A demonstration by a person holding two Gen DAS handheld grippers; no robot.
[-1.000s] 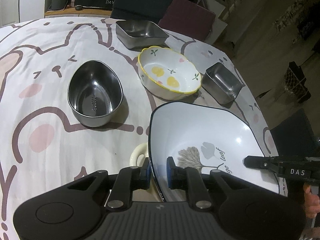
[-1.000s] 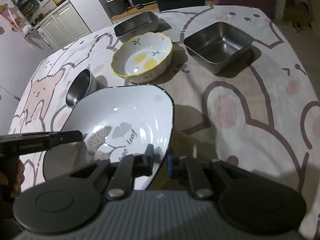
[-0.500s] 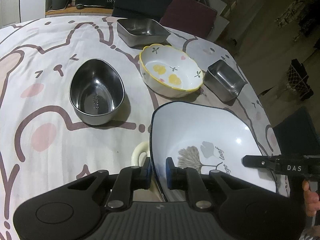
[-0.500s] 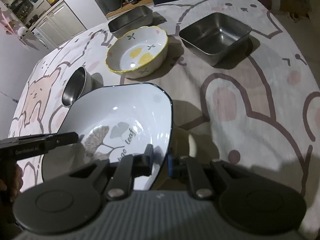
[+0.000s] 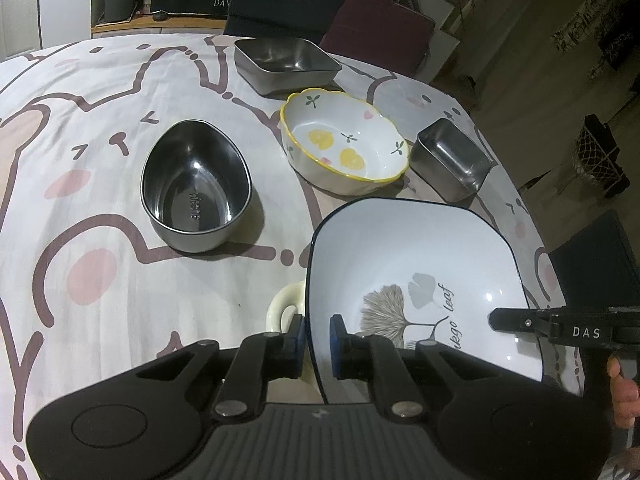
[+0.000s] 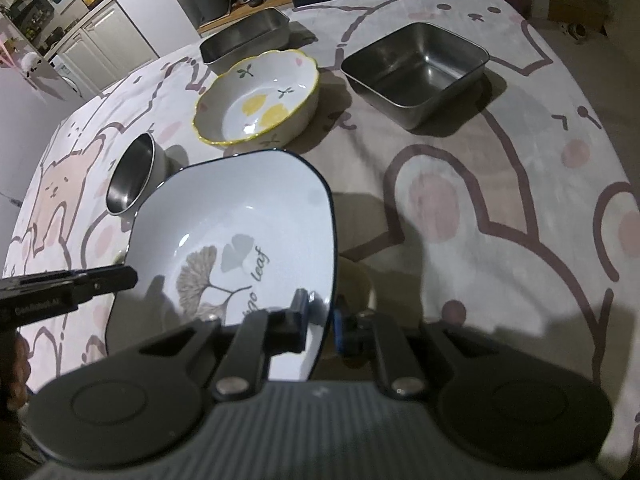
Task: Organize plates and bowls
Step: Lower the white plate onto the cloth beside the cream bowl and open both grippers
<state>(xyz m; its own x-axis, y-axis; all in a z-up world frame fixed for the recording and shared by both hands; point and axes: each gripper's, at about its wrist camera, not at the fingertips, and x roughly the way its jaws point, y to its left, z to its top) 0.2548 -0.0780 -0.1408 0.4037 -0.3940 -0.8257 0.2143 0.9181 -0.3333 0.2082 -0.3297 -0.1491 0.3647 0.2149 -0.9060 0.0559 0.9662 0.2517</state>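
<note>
Steel first, going left to right across the cartoon tablecloth (image 5: 100, 208): an oval steel bowl (image 5: 196, 186), a shallow rectangular steel tray (image 5: 286, 62) at the far side, a yellow-rimmed ceramic bowl (image 5: 344, 146) just in front of it, and a small square steel container (image 5: 450, 160) to its right.

I have the white ginkgo-leaf plate (image 5: 412, 280) carried between both tools, clear of the cloth and nearest me. My left gripper (image 5: 317, 338) is clamped narrow on its left rim, one pad inside and one outside; my right gripper (image 6: 322, 318) pinches the opposite rim the same way. A cream rounded piece (image 5: 282, 310), possibly a cup handle, shows directly beneath the plate's left edge, though I cannot tell what it belongs to.

What matters for the next move, I think, is that every other dish lies ahead of the plate, with the yellow-rimmed bowl straight beyond its far edge and closest. Neither hand is nearer, since both share the load.
</note>
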